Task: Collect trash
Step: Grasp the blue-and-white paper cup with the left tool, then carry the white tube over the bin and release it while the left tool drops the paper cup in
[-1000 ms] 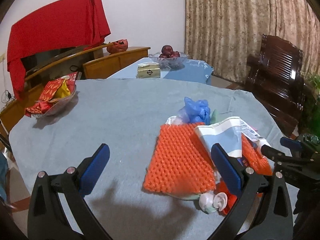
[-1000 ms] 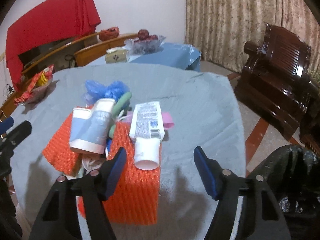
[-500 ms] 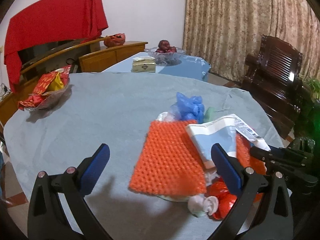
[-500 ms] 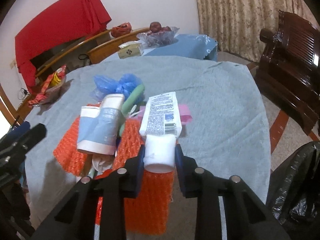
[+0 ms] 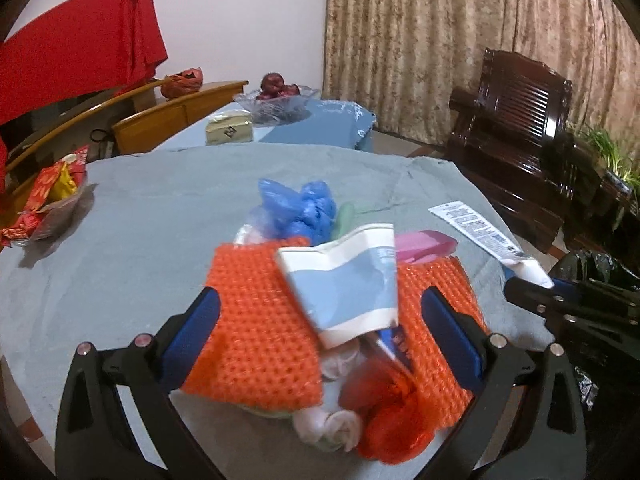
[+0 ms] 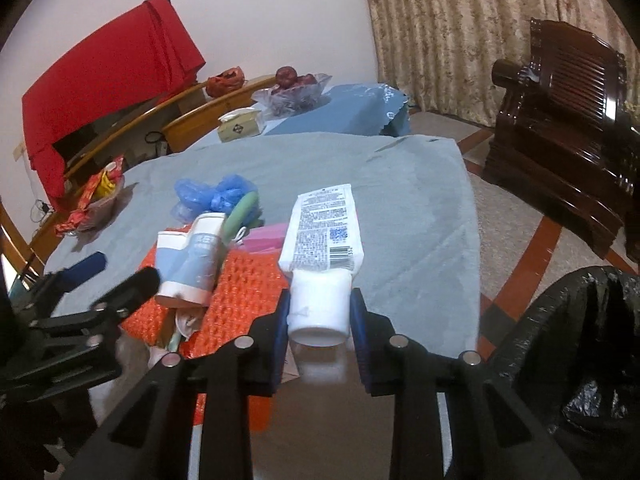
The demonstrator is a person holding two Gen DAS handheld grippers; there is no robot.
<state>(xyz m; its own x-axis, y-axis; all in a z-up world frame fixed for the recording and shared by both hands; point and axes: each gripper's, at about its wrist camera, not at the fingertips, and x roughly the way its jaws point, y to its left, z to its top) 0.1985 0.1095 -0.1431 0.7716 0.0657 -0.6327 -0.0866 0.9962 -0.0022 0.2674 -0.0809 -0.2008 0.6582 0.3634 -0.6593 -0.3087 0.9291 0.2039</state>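
A heap of trash lies on the grey-blue table: orange foam netting (image 5: 260,328), a white-and-blue tube (image 5: 344,280), a blue plastic bag (image 5: 296,204), a pink packet (image 5: 424,242) and crumpled tissue (image 5: 332,424). My left gripper (image 5: 328,332) is open, its jaws on either side of the netting and the white-and-blue tube. My right gripper (image 6: 320,316) is shut on the cap of a white printed tube (image 6: 324,232) and holds it lifted over the table's right side; the white printed tube also shows in the left wrist view (image 5: 480,232).
A black trash bag (image 6: 580,360) hangs open beyond the table's right edge. A snack bowl (image 5: 48,200) stands at the table's left. Behind are a blue-covered table with a fruit bowl (image 5: 276,92) and tissue box (image 5: 228,130), and a dark wooden chair (image 5: 516,120).
My right gripper closed on the white printed tube's cap and lifted it off the heap toward the right. My left gripper moved in over the netting, still open.
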